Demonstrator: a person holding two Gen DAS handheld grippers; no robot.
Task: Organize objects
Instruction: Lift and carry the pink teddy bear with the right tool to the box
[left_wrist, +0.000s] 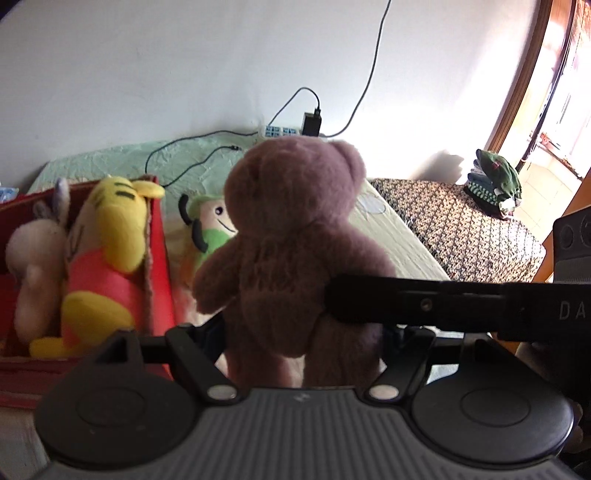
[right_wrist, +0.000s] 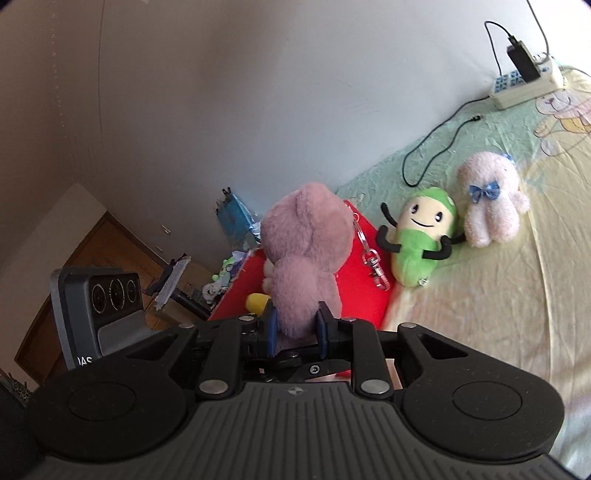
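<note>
The teddy bear (left_wrist: 295, 240) sits up front between the left tool's (left_wrist: 303, 332) fingers. Left of it, the box (left_wrist: 160, 258) on the bed (right_wrist: 480, 295) holds two plush toys; the pea plush (right_wrist: 424, 236) lies just right of the box, power strip (right_wrist: 524, 83) far behind.

The bed (right_wrist: 498, 295) (pale printed sheet) carries a green plush (right_wrist: 421, 240), a pink plush (right_wrist: 487, 203), a power strip (right_wrist: 524, 85) and a red box (left_wrist: 160, 258).

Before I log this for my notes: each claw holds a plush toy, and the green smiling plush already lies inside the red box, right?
Not quite. The green smiling plush lies on the bedsheet beside the red box, not inside, as the right wrist view shows. Each claw does hold a plush toy.
</note>
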